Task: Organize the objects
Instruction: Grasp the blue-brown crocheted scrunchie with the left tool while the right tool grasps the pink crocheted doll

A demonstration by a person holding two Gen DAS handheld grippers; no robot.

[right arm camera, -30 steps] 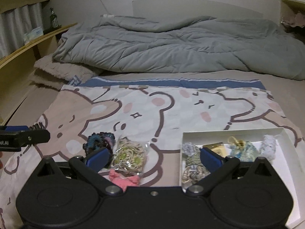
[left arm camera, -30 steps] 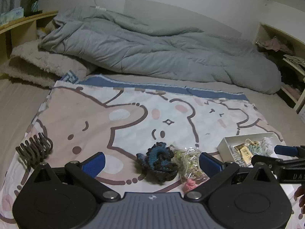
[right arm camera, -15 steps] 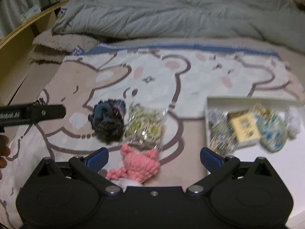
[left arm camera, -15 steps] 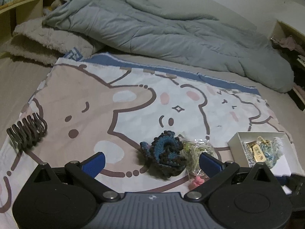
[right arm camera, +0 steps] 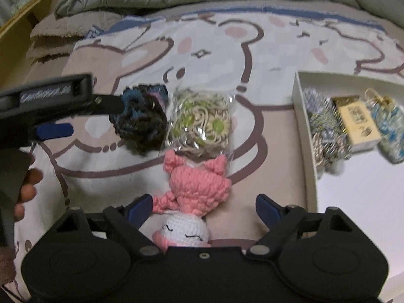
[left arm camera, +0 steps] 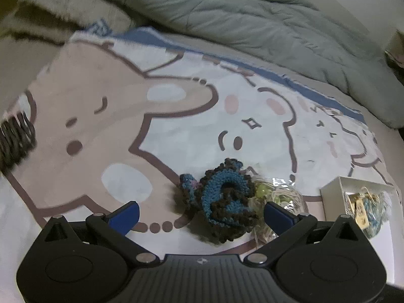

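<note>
A dark blue-and-brown crocheted scrunchie (left arm camera: 222, 202) lies on the cartoon blanket, between the open fingers of my left gripper (left arm camera: 202, 214). It also shows in the right wrist view (right arm camera: 141, 118), with the left gripper (right arm camera: 75, 116) reaching it from the left. Beside it lies a clear bag of green-and-cream accessories (right arm camera: 202, 123). A pink-and-white crocheted doll (right arm camera: 194, 194) lies between the open fingers of my right gripper (right arm camera: 204, 207). A white box (right arm camera: 303, 126) at right holds several small items.
A dark claw hair clip (left arm camera: 15, 136) lies at the blanket's left edge. A grey duvet (left arm camera: 252, 17) is bunched along the back of the bed. A wooden shelf (right arm camera: 27, 7) stands at the far left.
Both grippers have moved forward and down. The left now straddles the scrunchie; the right now straddles the pink doll. Both stay open.
</note>
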